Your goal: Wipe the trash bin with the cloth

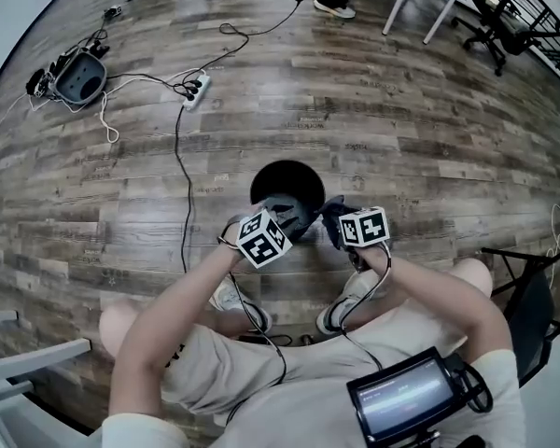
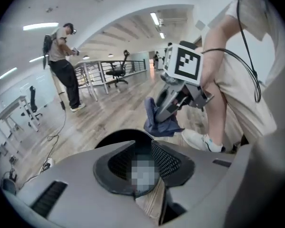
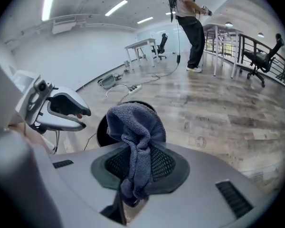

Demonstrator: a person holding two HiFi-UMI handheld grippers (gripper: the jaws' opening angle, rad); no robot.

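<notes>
**A:** Grey-brown wood-plank floor [image 1: 429, 147] runs all round the black round trash bin [image 1: 287, 183]. What is the biggest thing near that bin?

**B:** A standing person in dark trousers [image 3: 190, 27], well apart from the bin on its far side. The bin itself stands upright, its mouth dark.

**A:** And the grippers?

**B:** Both are at the bin's near rim. The left gripper [image 3: 83, 118] is released. Its jaws stand a little apart with nothing seen gripped, and the bin's mouth is just past their tips. The right gripper [image 2: 160, 114] is just beside it over the same rim, clenched on the blue-grey terry cloth [image 3: 133, 127].

**A:** How does the cloth sit?

**B:** It is bunched between the pads, and a rounded fold pokes out toward the bin's opening. I cannot tell whether it touches the rim.

**A:** Anything smaller?

**B:** A white power strip [image 1: 196, 92] lies on the floor with cables trailing from it, well apart from the bin on its far left.
</notes>
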